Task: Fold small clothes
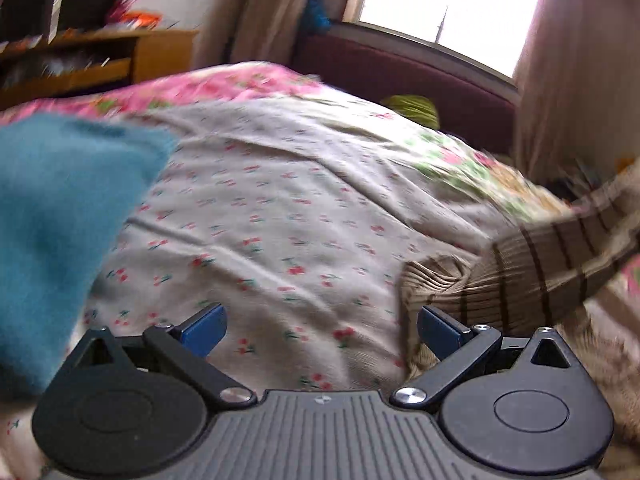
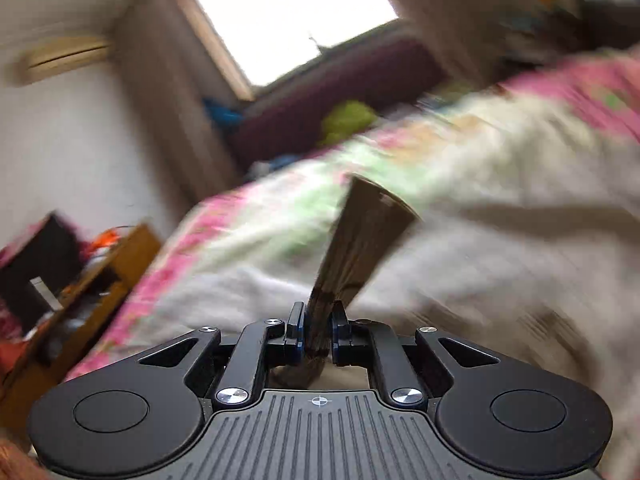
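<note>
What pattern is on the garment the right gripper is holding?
Tan knit garment with thin dark stripes, clearest in the left wrist view.

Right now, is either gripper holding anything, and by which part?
The right gripper pinches the brown striped garment by a bunched edge; the left gripper is open, empty.

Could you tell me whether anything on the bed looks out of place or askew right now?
Nothing looks damaged or spilled. The striped brown garment is bunched rather than flat, one end pinched in the right gripper and stretched off the sheet. A teal garment lies unfolded at the left.
</note>
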`<state>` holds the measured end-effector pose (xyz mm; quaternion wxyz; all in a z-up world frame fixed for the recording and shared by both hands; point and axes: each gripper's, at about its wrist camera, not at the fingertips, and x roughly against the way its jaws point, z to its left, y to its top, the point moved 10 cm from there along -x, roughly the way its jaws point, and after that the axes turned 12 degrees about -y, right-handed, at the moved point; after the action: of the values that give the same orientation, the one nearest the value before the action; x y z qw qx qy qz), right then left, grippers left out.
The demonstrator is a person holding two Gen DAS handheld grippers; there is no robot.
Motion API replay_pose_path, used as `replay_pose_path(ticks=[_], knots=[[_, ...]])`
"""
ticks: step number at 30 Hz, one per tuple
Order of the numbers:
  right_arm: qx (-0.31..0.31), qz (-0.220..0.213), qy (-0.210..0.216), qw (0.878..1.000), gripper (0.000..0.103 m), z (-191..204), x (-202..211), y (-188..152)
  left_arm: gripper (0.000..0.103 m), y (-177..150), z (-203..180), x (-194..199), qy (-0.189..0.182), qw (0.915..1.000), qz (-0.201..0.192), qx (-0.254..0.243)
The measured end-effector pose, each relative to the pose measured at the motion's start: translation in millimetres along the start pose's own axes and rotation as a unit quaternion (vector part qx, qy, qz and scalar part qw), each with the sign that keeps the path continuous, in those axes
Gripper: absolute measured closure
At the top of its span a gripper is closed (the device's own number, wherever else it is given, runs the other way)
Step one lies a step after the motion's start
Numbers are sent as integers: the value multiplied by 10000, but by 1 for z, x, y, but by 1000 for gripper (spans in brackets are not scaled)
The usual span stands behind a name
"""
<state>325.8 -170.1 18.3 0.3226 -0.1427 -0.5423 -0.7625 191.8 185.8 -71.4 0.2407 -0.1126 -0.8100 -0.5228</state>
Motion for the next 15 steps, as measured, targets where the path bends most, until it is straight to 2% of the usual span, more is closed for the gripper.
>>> replay_pose_path(ticks=[3, 5, 6, 8, 11, 15], knots=[[-589, 487, -466, 9960, 92, -63, -26, -51, 0, -8, -26, -7, -21, 9978, 195, -628], [-1038, 641, -344, 9919, 92, -81, -33, -76, 0, -14, -43, -10, 74, 9936, 333, -1080], [-1161, 571, -209, 9914, 92, -83, -32, -81, 0, -17, -50, -11, 140, 9904, 402, -1315], [-1130, 408, -70, 9927, 90, -80, -32, -82, 0, -21, -65, -12, 243, 9832, 505, -1740], [-1043, 360, 91, 9939, 87, -77, -34, -79, 0, -24, -82, -13, 325, 9753, 686, -2074], [-1626, 435, 408, 9849, 87, -100, -29, -78, 0, -23, -106, -16, 383, 9668, 796, -2397]])
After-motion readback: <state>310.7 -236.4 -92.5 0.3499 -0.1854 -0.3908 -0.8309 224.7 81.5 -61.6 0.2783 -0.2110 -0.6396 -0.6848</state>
